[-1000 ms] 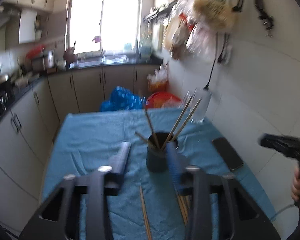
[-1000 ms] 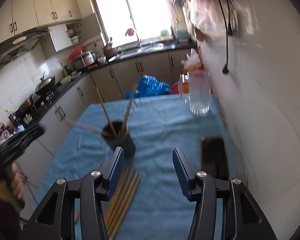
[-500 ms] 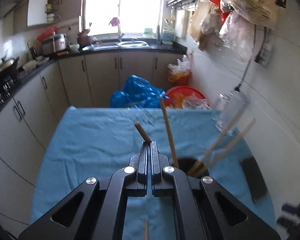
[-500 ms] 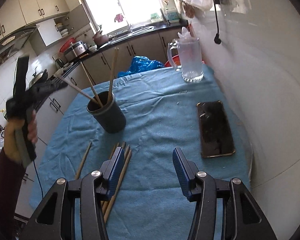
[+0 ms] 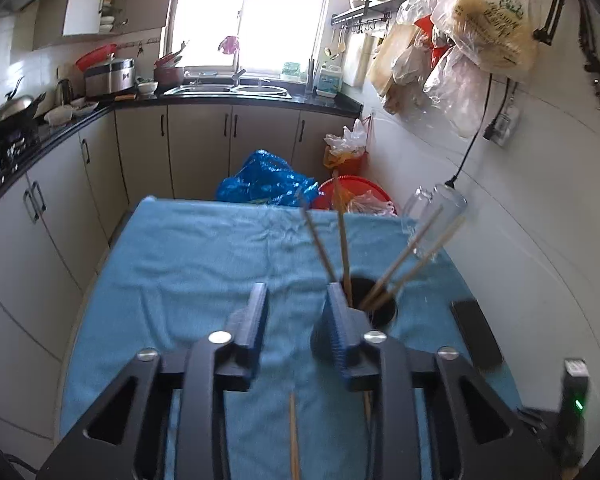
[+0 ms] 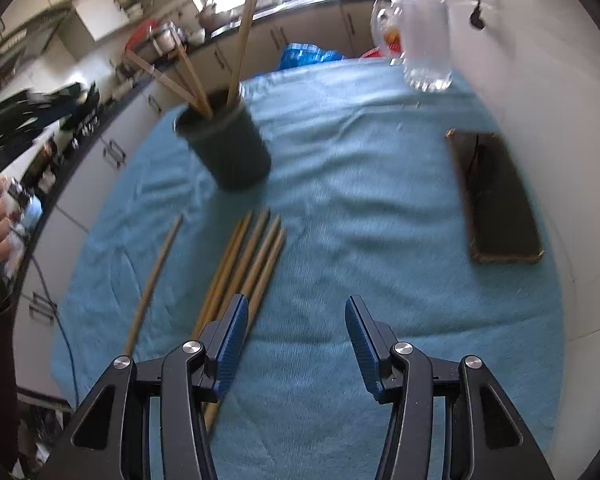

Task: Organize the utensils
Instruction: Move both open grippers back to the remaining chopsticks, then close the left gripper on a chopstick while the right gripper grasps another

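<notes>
A dark cup (image 6: 224, 144) stands on the blue cloth and holds several wooden chopsticks (image 6: 240, 36); in the left wrist view the cup (image 5: 374, 314) sits just behind the right finger. Several loose chopsticks (image 6: 246, 264) lie side by side in front of the cup, and one (image 6: 154, 276) lies apart to their left. My left gripper (image 5: 296, 312) is open and empty above the cloth, left of the cup. My right gripper (image 6: 294, 322) is open and empty, low over the cloth, its left finger above the loose chopsticks.
A black phone (image 6: 498, 196) lies on the cloth at the right by the white wall. A clear glass pitcher (image 6: 424, 40) stands at the far right corner. The blue-covered table (image 5: 204, 264) has kitchen cabinets (image 5: 40, 208) to its left and bags beyond its far edge.
My left gripper shut half a second ago and has opened again; a chopstick now stands in the cup. My right gripper has dropped lower and closer to the loose chopsticks.
</notes>
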Action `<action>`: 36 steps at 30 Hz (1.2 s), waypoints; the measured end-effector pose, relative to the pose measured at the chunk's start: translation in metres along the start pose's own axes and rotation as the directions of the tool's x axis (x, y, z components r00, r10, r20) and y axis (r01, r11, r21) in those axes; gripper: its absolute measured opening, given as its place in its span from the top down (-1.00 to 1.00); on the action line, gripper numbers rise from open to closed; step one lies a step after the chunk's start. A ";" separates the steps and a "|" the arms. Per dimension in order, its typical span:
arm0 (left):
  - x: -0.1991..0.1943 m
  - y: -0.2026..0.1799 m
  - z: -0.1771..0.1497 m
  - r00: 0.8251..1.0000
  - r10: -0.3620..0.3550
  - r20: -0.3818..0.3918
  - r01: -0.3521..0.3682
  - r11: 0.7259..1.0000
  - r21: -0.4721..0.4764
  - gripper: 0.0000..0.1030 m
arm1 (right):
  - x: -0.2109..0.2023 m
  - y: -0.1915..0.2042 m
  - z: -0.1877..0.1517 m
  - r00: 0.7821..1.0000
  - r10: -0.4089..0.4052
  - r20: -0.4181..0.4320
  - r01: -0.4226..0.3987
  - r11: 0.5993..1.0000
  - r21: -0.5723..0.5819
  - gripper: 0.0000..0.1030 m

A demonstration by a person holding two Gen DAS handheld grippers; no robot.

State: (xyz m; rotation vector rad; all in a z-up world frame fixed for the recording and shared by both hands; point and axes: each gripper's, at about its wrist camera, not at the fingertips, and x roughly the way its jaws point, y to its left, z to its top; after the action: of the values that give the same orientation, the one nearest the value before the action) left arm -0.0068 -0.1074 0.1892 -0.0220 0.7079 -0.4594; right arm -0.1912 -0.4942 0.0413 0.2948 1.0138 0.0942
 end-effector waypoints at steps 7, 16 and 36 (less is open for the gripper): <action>0.018 0.011 -0.081 0.989 0.019 -0.148 -0.014 0.999 0.036 0.36 | 0.037 0.013 -0.016 0.997 -0.026 -0.073 0.025 1.000 -0.016 -0.06; 0.094 -0.002 -0.124 0.942 0.084 -0.325 -0.052 0.993 0.107 0.36 | 0.062 0.041 -0.017 0.992 -0.104 -0.065 0.099 0.992 -0.075 0.17; 0.141 -0.003 -0.107 0.883 0.073 -0.463 -0.051 0.997 0.060 0.79 | 0.069 0.010 0.016 0.972 -0.199 -0.123 0.198 0.980 -0.022 0.63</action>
State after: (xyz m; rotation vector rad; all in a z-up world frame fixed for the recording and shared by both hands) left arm 0.0180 -0.1537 0.0202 0.1603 1.1686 -0.4220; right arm -0.1408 -0.4731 -0.0053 0.1789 1.1616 -0.0643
